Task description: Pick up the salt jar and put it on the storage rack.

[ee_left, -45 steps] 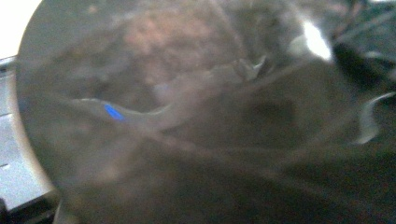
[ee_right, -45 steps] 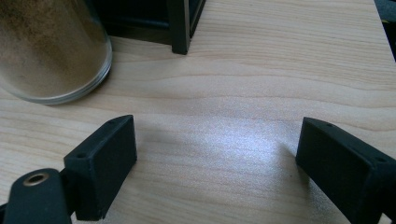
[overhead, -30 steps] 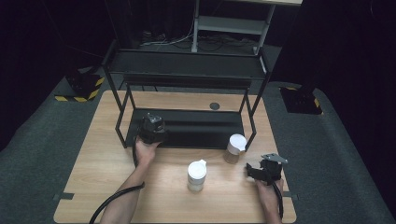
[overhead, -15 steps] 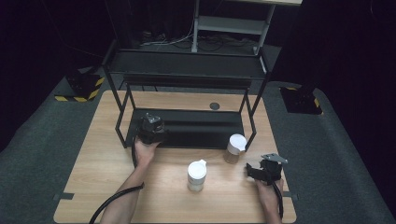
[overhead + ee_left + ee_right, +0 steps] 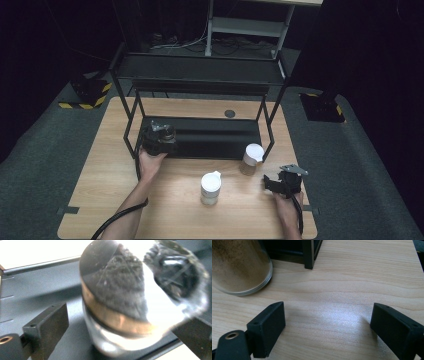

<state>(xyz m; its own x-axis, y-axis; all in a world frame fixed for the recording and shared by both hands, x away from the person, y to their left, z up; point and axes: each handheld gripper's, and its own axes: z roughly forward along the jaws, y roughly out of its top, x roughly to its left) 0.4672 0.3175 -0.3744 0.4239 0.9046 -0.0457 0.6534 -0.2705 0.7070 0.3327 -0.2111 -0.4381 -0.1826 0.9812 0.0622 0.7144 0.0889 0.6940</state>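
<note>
Left of centre in the high view, your left gripper (image 5: 159, 140) has just opened its fingers (image 5: 46, 326); they now stand apart on either side of a clear glass jar (image 5: 117, 302) of dark grounds, no longer clamped as a second ago. The jar, brass-banded and blurred, rests on the black metal shelf (image 5: 210, 137) of the rack. At lower right, your right gripper (image 5: 284, 182) holds its blocky matte fingers (image 5: 268, 326) wide over bare pale wood-grain surface (image 5: 342, 290), a round jar of brown powder (image 5: 238, 265) beyond them.
</note>
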